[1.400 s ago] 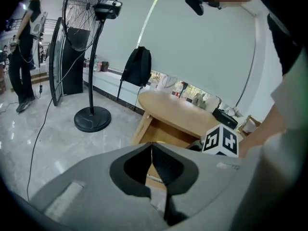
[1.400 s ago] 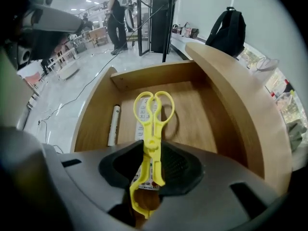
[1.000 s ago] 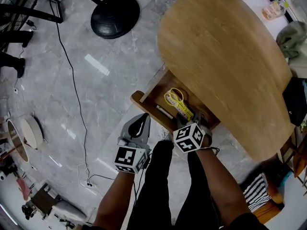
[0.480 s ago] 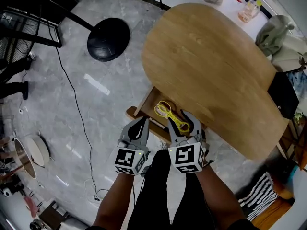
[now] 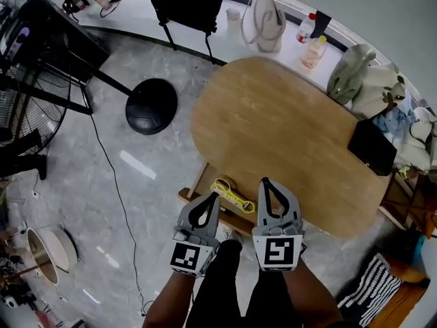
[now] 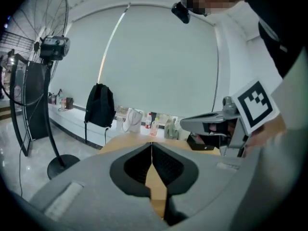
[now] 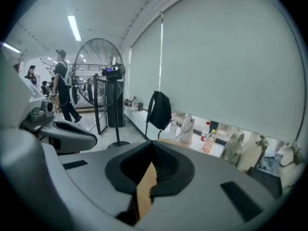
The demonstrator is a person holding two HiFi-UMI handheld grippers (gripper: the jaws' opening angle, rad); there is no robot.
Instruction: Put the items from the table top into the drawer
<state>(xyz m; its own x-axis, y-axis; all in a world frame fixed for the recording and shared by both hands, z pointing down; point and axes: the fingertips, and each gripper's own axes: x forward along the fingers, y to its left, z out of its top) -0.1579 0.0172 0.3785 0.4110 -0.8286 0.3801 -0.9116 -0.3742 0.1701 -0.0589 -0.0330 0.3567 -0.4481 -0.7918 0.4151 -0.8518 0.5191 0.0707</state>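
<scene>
The left gripper (image 5: 213, 196) is clenched: in the left gripper view its two jaws meet at the tips, and only a narrow slit behind the tips shows the wood of the tabletop (image 5: 287, 125) beyond. Nothing sits between the jaws. The right gripper (image 5: 266, 181) is also clenched; its jaws have just been closing, they now meet at the tips in the right gripper view, and no object is caught between them. In the head view both grippers are held side by side, apart from each other, above the near edge of the tabletop and the open drawer (image 5: 197, 181); neither gripper touches the tabletop, the drawer or any item. The marker cube of each gripper faces the head camera. The drawer stands pulled out from under the near edge of the tabletop. A yellow tape (image 5: 229, 192) lies inside the drawer, between the two gripper tips as seen in the head view. The visible wooden surface of the tabletop carries no items. Beyond the far edge of the tabletop, a white counter (image 5: 205, 27) holds a bag (image 5: 263, 20) and two bottles (image 5: 313, 52), and a black backpack (image 5: 184, 2) stands against it. A round black fan base (image 5: 151, 106) rests on the grey floor (image 5: 102, 203), left of the tabletop.
</scene>
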